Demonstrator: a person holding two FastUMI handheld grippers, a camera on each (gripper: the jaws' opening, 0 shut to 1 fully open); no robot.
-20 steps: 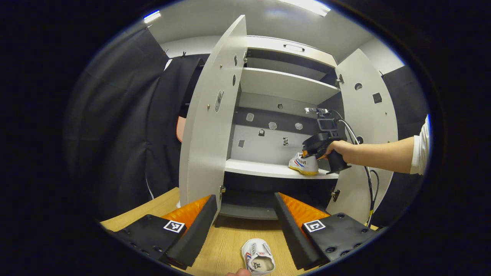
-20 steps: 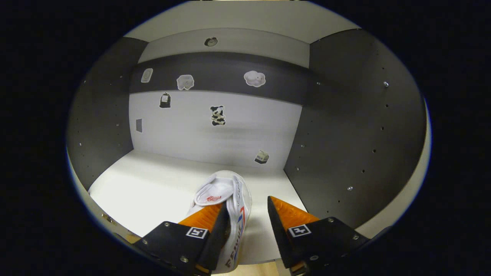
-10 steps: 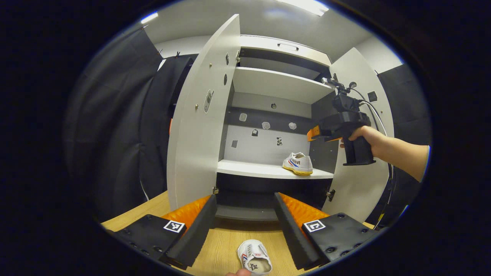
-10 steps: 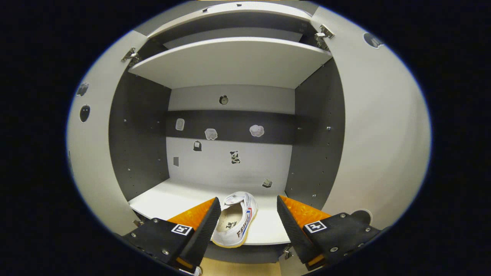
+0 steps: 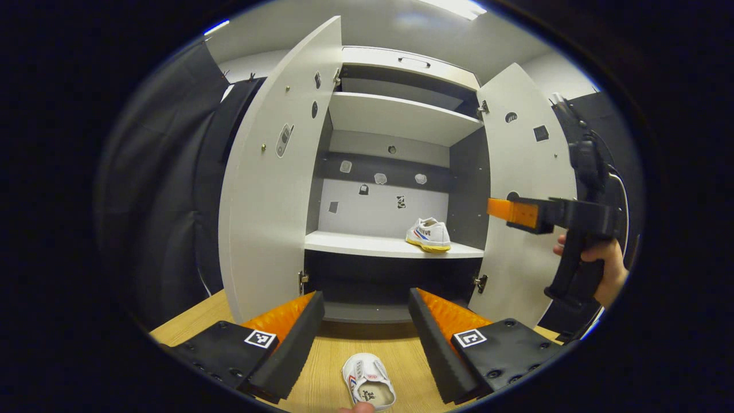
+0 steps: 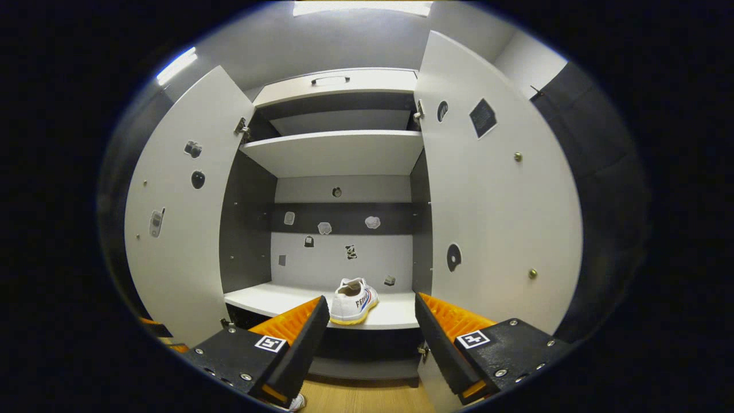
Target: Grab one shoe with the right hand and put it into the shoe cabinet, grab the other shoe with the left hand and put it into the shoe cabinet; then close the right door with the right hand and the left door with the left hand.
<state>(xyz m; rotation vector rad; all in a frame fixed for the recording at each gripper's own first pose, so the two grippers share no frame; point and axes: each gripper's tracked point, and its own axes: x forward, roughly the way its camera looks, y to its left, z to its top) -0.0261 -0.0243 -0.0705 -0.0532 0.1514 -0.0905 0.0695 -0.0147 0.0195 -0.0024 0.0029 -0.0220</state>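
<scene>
Second shoe (image 5: 369, 388) on the wooden floor (image 5: 338, 355), low between the spread fingers of the left gripper (image 5: 367, 338), untouched. Right gripper (image 6: 371, 344) likewise spread wide, holding nothing, aimed at the shoe cabinet (image 6: 338, 155); seen from the left gripper view off to the right in a hand (image 5: 599, 269). Farther in, first shoe (image 5: 428, 234) on the white shelf (image 5: 367, 245), toward its right end. Left door (image 5: 269, 172) and right door (image 5: 524, 189) both swung open.
</scene>
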